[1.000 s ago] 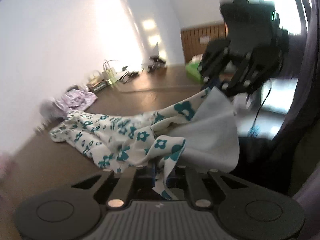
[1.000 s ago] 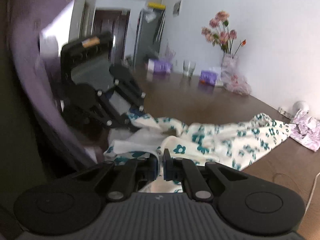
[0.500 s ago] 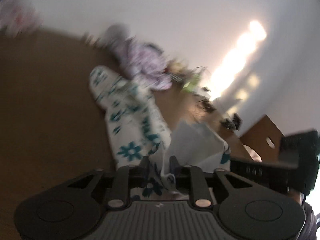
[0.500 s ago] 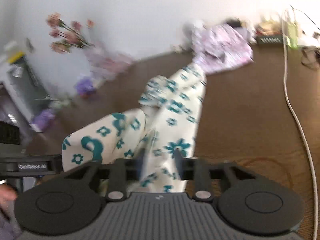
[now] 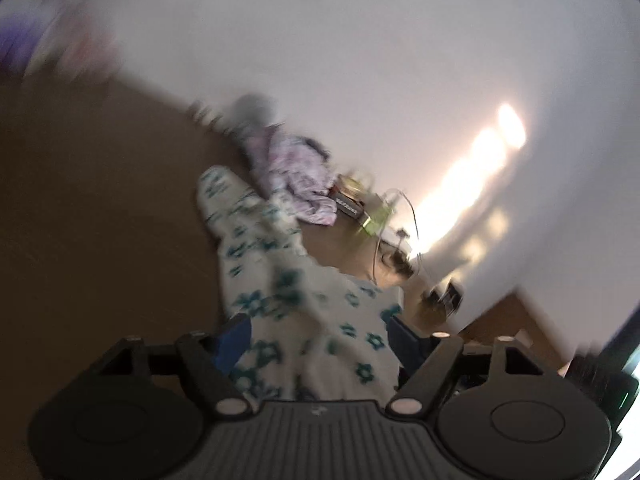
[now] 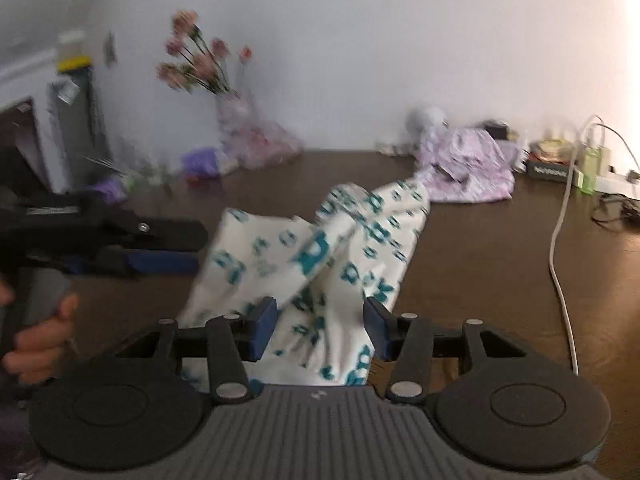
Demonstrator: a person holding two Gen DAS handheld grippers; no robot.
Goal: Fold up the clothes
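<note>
Nearest, the right tongs [image 6: 320,330] stand wide apart with the white, teal-flowered garment [image 6: 320,264] lying loose between the fingers, gripped by neither. The left tongs [image 5: 318,338] are likewise spread, cloth passing between them unclamped. Half a second ago both pairs were pinched shut on the fabric, so I judge this a release after laying the near edge down. The garment now lies in a long, narrow, rumpled strip on the brown desk [image 6: 480,248], running away from both tongs, probably dragged out lengthwise for folding. Just beyond its far end sits a crumpled lilac garment [image 6: 468,168]. A white cable [image 6: 560,272] trails to the right; flowers [image 6: 204,62] stand against the wall.
</note>
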